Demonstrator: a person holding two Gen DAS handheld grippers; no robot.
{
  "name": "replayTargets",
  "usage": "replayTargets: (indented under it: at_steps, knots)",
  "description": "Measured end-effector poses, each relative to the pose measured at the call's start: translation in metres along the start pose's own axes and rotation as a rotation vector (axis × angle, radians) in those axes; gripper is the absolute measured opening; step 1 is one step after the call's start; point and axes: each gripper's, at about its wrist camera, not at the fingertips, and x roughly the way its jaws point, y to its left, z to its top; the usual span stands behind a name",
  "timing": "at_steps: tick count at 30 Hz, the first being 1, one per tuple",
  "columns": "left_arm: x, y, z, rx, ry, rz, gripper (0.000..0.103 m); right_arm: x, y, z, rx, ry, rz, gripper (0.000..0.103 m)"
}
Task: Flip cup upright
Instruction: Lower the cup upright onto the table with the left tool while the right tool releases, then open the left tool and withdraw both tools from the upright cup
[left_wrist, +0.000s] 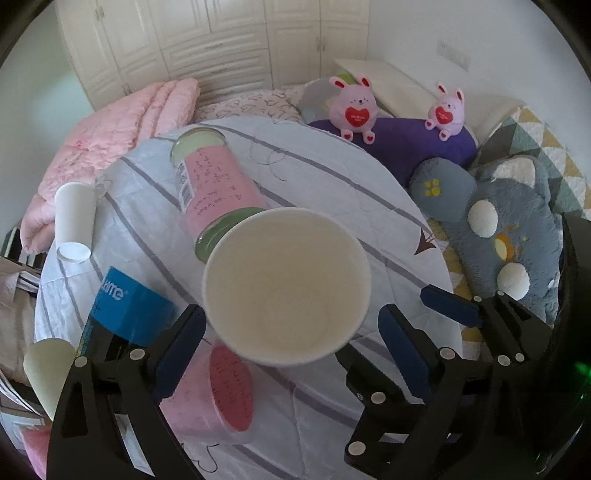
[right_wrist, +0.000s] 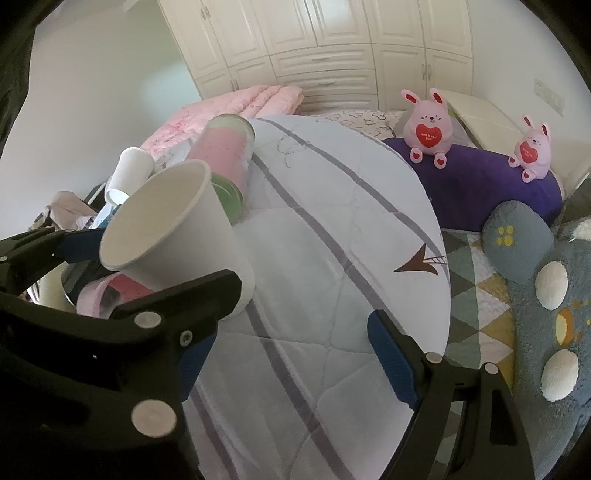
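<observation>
A white paper cup (left_wrist: 286, 286) stands with its mouth up on the round cloth-covered table (left_wrist: 332, 177), between the open fingers of my left gripper (left_wrist: 291, 347); the pads are apart from its wall. In the right wrist view the same cup (right_wrist: 177, 236) leans slightly left, with its base on the table. My right gripper (right_wrist: 291, 354) is open and empty over the table, to the right of the cup. It also shows in the left wrist view (left_wrist: 454, 302), at the table's right edge. A second white paper cup (left_wrist: 74, 221) lies at the table's left edge.
A pink-labelled canister (left_wrist: 210, 188) lies on its side behind the cup. A blue-labelled canister (left_wrist: 125, 314) and a pink tub (left_wrist: 218, 391) lie near left. Pink rabbit toys (left_wrist: 354, 109), a purple cushion (left_wrist: 406, 140) and grey plush (left_wrist: 509, 229) lie on the bed.
</observation>
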Motion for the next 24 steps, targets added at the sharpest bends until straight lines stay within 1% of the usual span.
replayTargets:
  at_steps: [16,24]
  knots:
    - [-0.018,0.015,-0.015,-0.008,-0.002,-0.022,0.096,-0.011,0.015,-0.005,-0.005,-0.001,-0.016,0.085]
    - [-0.048,0.031,-0.026,-0.009,-0.054,-0.041,0.096,-0.030,0.031,-0.003,-0.023,-0.024,-0.031,0.085]
